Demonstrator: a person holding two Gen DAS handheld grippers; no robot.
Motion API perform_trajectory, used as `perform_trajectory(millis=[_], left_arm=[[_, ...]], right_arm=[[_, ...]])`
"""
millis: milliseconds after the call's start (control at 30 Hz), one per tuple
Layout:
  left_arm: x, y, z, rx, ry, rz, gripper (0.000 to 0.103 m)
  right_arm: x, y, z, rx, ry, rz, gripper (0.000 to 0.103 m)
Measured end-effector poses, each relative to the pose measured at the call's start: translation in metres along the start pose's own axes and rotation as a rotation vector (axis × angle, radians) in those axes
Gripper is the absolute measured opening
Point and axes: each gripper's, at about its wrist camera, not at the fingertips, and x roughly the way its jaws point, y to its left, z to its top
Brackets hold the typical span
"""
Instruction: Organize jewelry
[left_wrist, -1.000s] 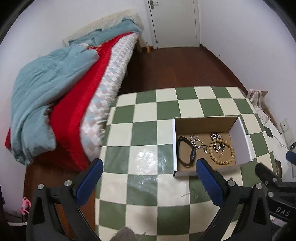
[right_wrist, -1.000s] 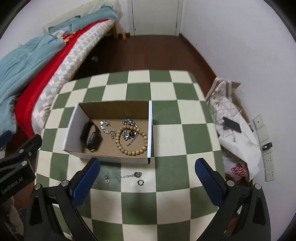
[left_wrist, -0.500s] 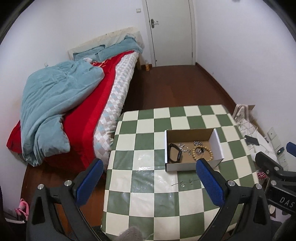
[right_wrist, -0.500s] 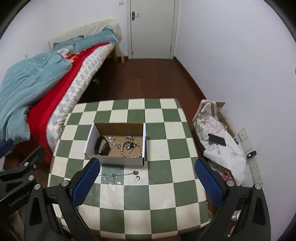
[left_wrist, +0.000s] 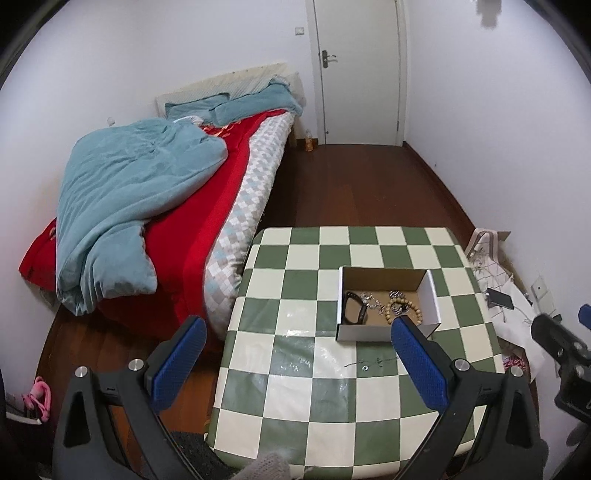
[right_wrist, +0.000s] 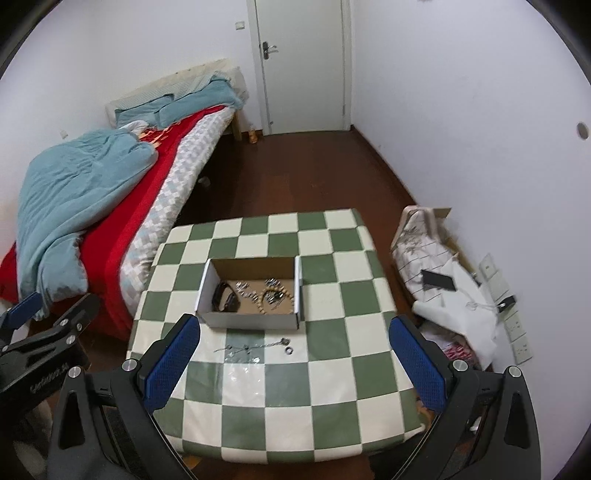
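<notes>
While both claws hang released above the desk (right_wrist: 332, 384), the chain (right_wrist: 255, 347) lies crosswise before the box (right_wrist: 251, 319), nearer the right claw (right_wrist: 293, 363).

One box (right_wrist: 251, 319), one chain (right_wrist: 251, 348), one ring (right_wrist: 288, 350)

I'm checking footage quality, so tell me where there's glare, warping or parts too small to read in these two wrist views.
Left wrist view: glare on the tablecloth near the box; fisheye bends walls and door; chain on the table barely legible. Right wrist view: similar sheen on the cloth below the chain; dark vignette corners; jewelry in the box small but distinguishable.
</notes>
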Motion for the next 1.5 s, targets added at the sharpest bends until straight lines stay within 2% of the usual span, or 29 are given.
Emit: perform_trajectory(millis=[100, 200, 267, 300, 500, 700, 733, 800, 833, 867, 900, 1000, 1100, 1333, 1467, 1500], left_arm=[[0.016, -0.004, -0.009, 0.039, 0.007, 0.046, 0.102], [0.044, -0.011, -0.024, 0.103, 0.008, 0.137, 0.102], [0.062, -0.014, -0.034, 0.135, 0.022, 0.188, 0.102], [0.077, -0.016, -0.041, 0.154, 0.045, 0.211, 0.102], [0.134, -0.023, -0.064, 0.206, 0.130, 0.298, 0.102], [0.157, -0.031, -0.074, 0.247, 0.165, 0.329, 0.102], [0.159, -0.033, -0.074, 0.253, 0.167, 0.329, 0.102], [0.162, -0.037, -0.073, 0.257, 0.168, 0.322, 0.102], [0.163, -0.039, -0.072, 0.260, 0.170, 0.322, 0.102], [0.164, -0.042, -0.071, 0.261, 0.172, 0.320, 0.102], [0.165, -0.045, -0.071, 0.262, 0.171, 0.315, 0.102], [0.166, -0.059, -0.072, 0.266, 0.175, 0.293, 0.102], [0.169, -0.077, -0.075, 0.256, 0.191, 0.243, 0.102], [0.188, -0.148, -0.084, 0.210, 0.265, 0.018, 0.101], [0.201, -0.180, -0.087, 0.208, 0.294, -0.039, 0.085], [0.204, -0.186, -0.088, 0.212, 0.298, -0.041, 0.085]], right_arm=[[0.034, -0.007, -0.016, 0.007, 0.066, -0.011, 0.103], [0.073, -0.017, -0.036, 0.024, 0.111, -0.038, 0.101], [0.108, -0.024, -0.052, 0.051, 0.151, -0.006, 0.078], [0.126, -0.027, -0.059, 0.066, 0.173, 0.013, 0.063], [0.208, -0.028, -0.090, 0.128, 0.215, 0.092, 0.061], [0.257, -0.007, -0.103, 0.064, 0.224, 0.069, 0.060], [0.263, -0.002, -0.106, 0.045, 0.227, 0.065, 0.053], [0.274, 0.006, -0.110, 0.004, 0.246, 0.048, 0.041], [0.272, 0.010, -0.111, -0.023, 0.218, 0.034, 0.029], [0.274, 0.014, -0.112, -0.051, 0.217, 0.020, 0.025], [0.274, 0.018, -0.114, -0.080, 0.200, -0.007, 0.013], [0.272, 0.012, -0.116, -0.079, 0.192, -0.011, 0.013], [0.262, -0.017, -0.116, 0.000, 0.199, -0.015, 0.013], [0.233, -0.098, -0.118, 0.182, 0.189, -0.078, 0.013], [0.227, -0.124, -0.120, 0.219, 0.189, -0.109, 0.013], [0.227, -0.129, -0.120, 0.227, 0.190, -0.111, 0.013]])
